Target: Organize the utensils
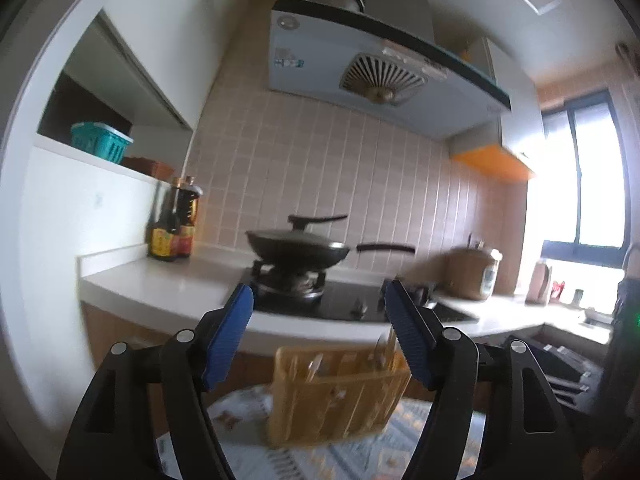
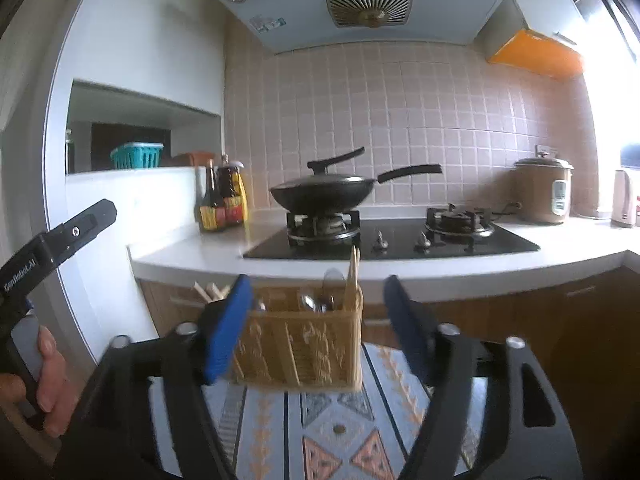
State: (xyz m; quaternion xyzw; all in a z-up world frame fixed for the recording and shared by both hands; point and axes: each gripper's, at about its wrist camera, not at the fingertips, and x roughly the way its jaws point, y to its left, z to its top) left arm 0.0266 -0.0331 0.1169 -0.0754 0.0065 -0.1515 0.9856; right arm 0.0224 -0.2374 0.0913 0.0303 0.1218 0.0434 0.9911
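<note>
A woven yellow utensil caddy [image 2: 304, 340] stands on a patterned tablecloth [image 2: 340, 428] and holds spoons [image 2: 316, 302], chopsticks [image 2: 354, 276] and wooden sticks [image 2: 210, 292]. It also shows, blurred and tilted, in the left wrist view [image 1: 336, 396]. My right gripper [image 2: 318, 324] is open and empty, its blue pads either side of the caddy, short of it. My left gripper [image 1: 320, 332] is open and empty, above and in front of the caddy. The left gripper's body, held by a hand, shows at the left edge of the right wrist view [image 2: 60, 240].
Behind the table runs a white counter [image 2: 192, 252] with a black gas hob [image 2: 400, 240], a lidded black wok [image 2: 324, 194], sauce bottles [image 2: 220, 200] and a brown rice cooker [image 2: 544, 192]. A teal basket [image 2: 136, 156] sits in a wall niche. A range hood [image 2: 360, 4] hangs above.
</note>
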